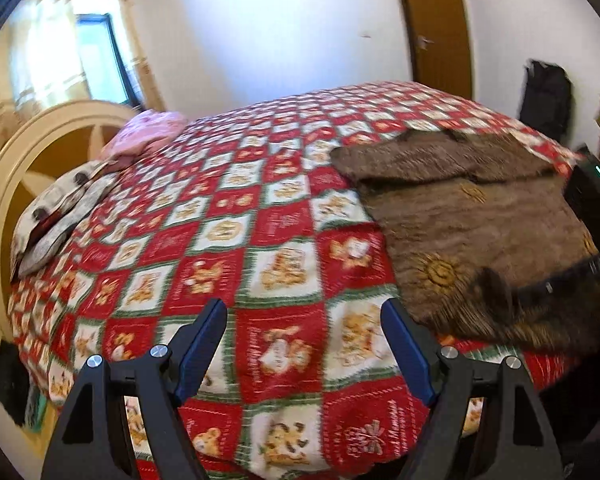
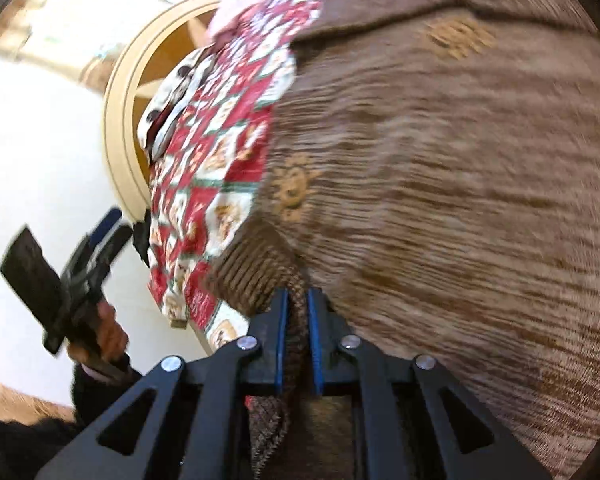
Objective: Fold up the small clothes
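A brown knitted sweater (image 1: 472, 216) lies spread on the right side of the bed, front up, with small tan sun-like motifs on it and one sleeve laid across its upper part. Its ribbed hem corner nearest the bed's edge is gathered and lifted a little. The right tool (image 2: 298, 312) is pressed together on that corner: a twist of brown knit runs between its two blue pads, so it is pinching the sweater. The left tool (image 1: 304, 320) hangs over the bedspread (image 1: 260, 208) just left of the sweater, its jaws spread wide with nothing between them and touching nothing. In the right wrist view a hand (image 2: 104, 336) can be seen gripping that left tool's handle, off the side of the bed.

As far as the pictures show, the folding has barely begun: apart from the sleeve lying across it, the body of the sweater is flat and unfolded, and only one corner is taken. The other hem corner is not yet held, and the folds of the body are all left to do.

Beyond, pillows (image 1: 60, 204) lie against a cream headboard (image 1: 28, 148).
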Available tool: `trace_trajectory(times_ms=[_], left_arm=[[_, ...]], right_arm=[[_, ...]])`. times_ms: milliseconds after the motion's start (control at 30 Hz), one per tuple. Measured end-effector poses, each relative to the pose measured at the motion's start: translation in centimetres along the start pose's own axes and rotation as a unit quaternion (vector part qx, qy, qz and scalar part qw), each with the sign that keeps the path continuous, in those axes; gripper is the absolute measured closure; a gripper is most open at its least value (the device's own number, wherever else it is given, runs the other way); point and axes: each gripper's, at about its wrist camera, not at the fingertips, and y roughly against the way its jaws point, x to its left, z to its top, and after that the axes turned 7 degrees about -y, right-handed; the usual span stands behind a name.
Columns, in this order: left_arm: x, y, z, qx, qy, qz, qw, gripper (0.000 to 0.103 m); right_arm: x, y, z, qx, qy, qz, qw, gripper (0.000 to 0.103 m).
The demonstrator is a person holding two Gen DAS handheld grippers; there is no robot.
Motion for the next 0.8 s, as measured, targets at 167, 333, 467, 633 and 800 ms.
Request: trace_trajectory(times_ms=[167, 333, 467, 633, 800], left_arm=[[-2.6, -0.2, -0.1, -0.003, -0.048, -0.032, 0.9983, 0.023], [-3.7, -0.6, -0.1, -0.005, -0.063, -0.059, 0.9962, 0.023], [-4.2, -1.0, 0.3, -0.009, -0.083, -0.074, 0.9938, 0.023], [-5.1, -1.1, 1.3, -0.034, -0.13, -0.115, 0.9841, 0.023], [-6.6, -1.9, 1.9, -0.048, -0.203, -0.153, 0.9661, 0.023]], right_arm=[[-0.2, 0.4, 0.3, -0.014, -0.028, 0.013, 0.999, 0.037], [1.0, 1.6, 0.7, -0.029, -0.011, 0.023, 0.999, 0.028], [2.1, -0.3, 0.7, -0.019, 0.035, -0.043, 0.998, 0.028], [3.0, -1.7, 1.5, -0.034, 0.056, -0.089, 0.994, 0.039], [3.6, -3.3, 2.5, -0.015, 0.082, -0.108, 0.991, 0.093]])
